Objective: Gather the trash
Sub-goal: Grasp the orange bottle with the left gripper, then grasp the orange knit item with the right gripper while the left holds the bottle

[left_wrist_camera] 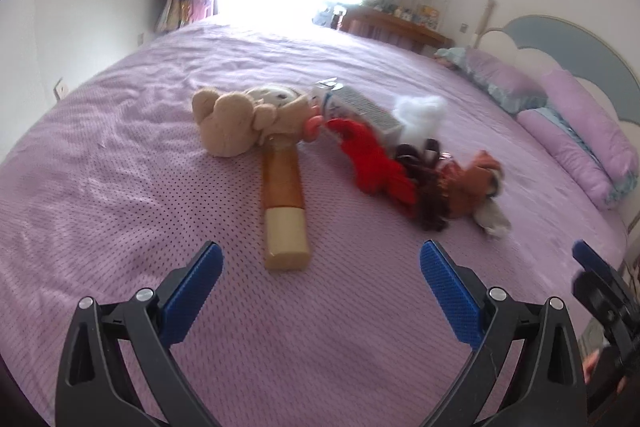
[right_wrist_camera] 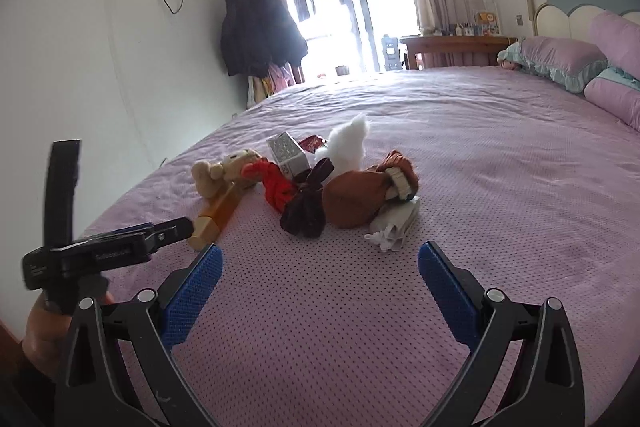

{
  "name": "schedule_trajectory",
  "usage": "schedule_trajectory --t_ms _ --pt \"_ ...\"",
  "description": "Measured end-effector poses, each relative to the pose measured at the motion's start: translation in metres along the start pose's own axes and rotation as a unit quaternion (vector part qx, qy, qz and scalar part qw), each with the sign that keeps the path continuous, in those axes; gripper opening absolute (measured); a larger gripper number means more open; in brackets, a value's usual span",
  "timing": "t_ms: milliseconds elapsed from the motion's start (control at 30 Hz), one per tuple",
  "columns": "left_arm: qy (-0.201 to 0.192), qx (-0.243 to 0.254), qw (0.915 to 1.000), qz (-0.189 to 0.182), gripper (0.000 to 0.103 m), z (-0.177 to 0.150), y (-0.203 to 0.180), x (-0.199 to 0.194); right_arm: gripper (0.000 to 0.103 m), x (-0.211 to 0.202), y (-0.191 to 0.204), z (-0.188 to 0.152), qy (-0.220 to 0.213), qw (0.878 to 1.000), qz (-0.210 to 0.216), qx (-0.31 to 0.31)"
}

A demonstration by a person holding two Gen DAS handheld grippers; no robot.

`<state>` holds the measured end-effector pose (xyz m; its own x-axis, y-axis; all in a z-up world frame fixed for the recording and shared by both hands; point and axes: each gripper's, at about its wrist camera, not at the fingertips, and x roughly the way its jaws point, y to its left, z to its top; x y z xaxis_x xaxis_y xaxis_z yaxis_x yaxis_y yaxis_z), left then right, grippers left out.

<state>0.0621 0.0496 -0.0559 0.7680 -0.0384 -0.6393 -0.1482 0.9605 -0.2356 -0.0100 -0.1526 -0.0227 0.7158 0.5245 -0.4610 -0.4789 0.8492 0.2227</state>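
- The trash is lying in one heap mid-bed on the purple bedspread [right_wrist_camera: 480,155]: one silver carton [left_wrist_camera: 360,107], one white fluffy wad [right_wrist_camera: 348,143], and one crumpled white paper [right_wrist_camera: 394,227] at the near edge.
- Mixed in with it, I am seeing one amber bottle [left_wrist_camera: 282,195] with a cream cap, one beige teddy bear [left_wrist_camera: 232,121], one red plush [left_wrist_camera: 372,159], one dark brown cloth [right_wrist_camera: 306,207] and one brown plush [right_wrist_camera: 368,193].
- My right camera is showing a small red packet [right_wrist_camera: 312,143] behind the carton; my left camera is not showing it.
- I am holding my left gripper [left_wrist_camera: 320,287] wide open above the bedspread, just short of the bottle cap, gripping nothing.
- My right gripper [right_wrist_camera: 320,287] is also gaping empty, near the paper.
- Each camera is catching the other gripper at its edge.
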Motion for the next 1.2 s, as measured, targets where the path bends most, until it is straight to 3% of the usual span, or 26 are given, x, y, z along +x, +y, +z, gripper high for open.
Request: schedule_trajectory --t_ms 267,367,467,500,533,867,1033,1200 --pt "0.04 -0.018 0.9984 0.035 0.098 0.025 0.018 0.061 0.095 0.014 0.004 0.004 0.004 1.0 0.02 -0.01" --pt "0.05 -0.007 0.9976 0.047 0.091 0.029 0.015 0.074 0.095 0.018 0.006 0.006 0.008 1.0 0.016 -0.022" --pt "0.061 0.004 0.9959 0.067 0.062 0.029 0.014 0.083 0.095 0.02 0.007 0.007 0.008 0.999 0.026 -0.023" --pt "0.059 0.001 0.9964 0.06 0.042 0.029 0.015 0.082 0.095 0.021 0.007 0.008 0.008 0.999 0.028 -0.023" --pt "0.059 -0.002 0.9968 0.053 0.033 0.029 0.016 0.082 0.095 0.021 0.008 0.008 0.009 0.999 0.03 -0.023" --pt "0.011 -0.023 0.9989 -0.039 0.032 0.021 0.02 0.03 0.094 0.025 0.011 0.016 0.017 0.998 0.056 -0.013" --pt "0.0 -0.03 0.9969 -0.073 0.032 0.021 0.016 0.011 0.094 0.024 -0.001 0.028 0.008 0.999 0.04 -0.006" --pt "0.002 -0.022 0.9941 -0.107 0.032 0.026 0.003 0.007 0.094 0.041 -0.02 0.048 0.013 1.0 -0.004 -0.027"
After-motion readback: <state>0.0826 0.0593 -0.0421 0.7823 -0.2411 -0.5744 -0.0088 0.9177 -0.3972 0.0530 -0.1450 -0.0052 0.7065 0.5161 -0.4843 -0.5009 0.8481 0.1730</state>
